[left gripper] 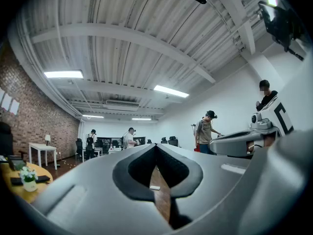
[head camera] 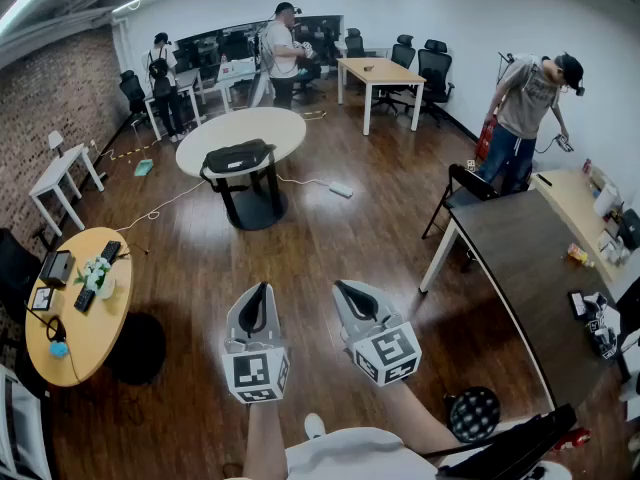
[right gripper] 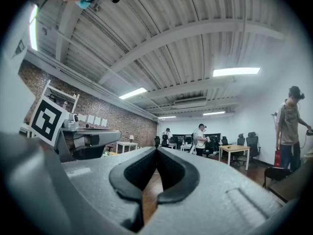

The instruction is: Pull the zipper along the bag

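Note:
A black bag (head camera: 238, 157) lies on a round white table (head camera: 262, 128) across the room, far ahead of both grippers. My left gripper (head camera: 264, 287) is held over the wooden floor in the lower middle of the head view, jaws shut with nothing between them. Just to its right my right gripper (head camera: 340, 287) is also shut and empty. In the left gripper view the left gripper (left gripper: 156, 146) has its tips touching, and the right gripper's body (left gripper: 244, 142) shows at the right. The right gripper (right gripper: 157, 150) in its own view is closed too. The bag's zipper is too far off to make out.
A dark desk (head camera: 530, 258) with clutter stands at the right, a folding chair (head camera: 465, 188) beside it. A round wooden table (head camera: 78, 303) with a plant is at the left. A white power strip (head camera: 340, 189) and cables lie on the floor. Three people stand farther off.

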`<state>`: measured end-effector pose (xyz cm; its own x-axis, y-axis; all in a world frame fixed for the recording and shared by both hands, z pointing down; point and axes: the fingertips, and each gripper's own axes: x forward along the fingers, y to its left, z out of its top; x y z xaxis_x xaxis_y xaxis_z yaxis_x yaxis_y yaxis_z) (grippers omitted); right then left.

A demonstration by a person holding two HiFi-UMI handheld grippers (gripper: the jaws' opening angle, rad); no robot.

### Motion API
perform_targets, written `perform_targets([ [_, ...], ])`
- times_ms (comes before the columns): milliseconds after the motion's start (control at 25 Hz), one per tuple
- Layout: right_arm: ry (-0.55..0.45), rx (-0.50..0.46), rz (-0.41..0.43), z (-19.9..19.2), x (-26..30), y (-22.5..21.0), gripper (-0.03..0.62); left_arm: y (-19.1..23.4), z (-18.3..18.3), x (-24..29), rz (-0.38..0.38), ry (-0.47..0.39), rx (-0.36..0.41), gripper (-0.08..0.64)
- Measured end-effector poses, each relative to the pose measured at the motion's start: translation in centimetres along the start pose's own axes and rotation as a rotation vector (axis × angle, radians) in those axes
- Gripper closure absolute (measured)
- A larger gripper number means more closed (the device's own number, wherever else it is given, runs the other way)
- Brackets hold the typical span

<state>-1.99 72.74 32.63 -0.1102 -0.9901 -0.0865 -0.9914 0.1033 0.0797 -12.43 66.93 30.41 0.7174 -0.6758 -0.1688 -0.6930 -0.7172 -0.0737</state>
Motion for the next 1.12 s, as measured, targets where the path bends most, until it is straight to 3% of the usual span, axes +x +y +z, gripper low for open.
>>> perform_targets([
  [200, 0.027, -0.004, 0.051, -1.5, 6.8, 2.1, 0.601, 6.1, -2.1, 3.1, 0.031, 0.021, -0.016, 0.549],
  [400, 0.086, 0.009, 0.051, -4.2, 11.8, 0.7, 0.601, 8.1, -5.9, 8.0, -0.005, 0.073, -0.079, 0.549],
  [640, 0.082, 0.029, 0.06, -7.0, 21.1, -4.3, 0.601, 11.6, -10.4, 16.4, -0.011, 0.114, -0.097, 0.549],
  [760, 0.058, 0.055, 0.067, -6.7, 27.4, -7.1, 0.601, 15.0, -10.1, 21.5, -0.007, 0.104, -0.087, 0.549],
  [960, -0.019, 0.061, 0.098, -4.8, 36.7, -12.6, 0.601, 20.5, -8.8, 29.3, 0.083, 0.071, -0.053, 0.549],
  [1120, 0.022, 0.112, 0.102, -8.0, 42.1, -15.9, 0.601, 23.2, -11.8, 33.4, 0.127, 0.116, -0.029, 0.549],
])
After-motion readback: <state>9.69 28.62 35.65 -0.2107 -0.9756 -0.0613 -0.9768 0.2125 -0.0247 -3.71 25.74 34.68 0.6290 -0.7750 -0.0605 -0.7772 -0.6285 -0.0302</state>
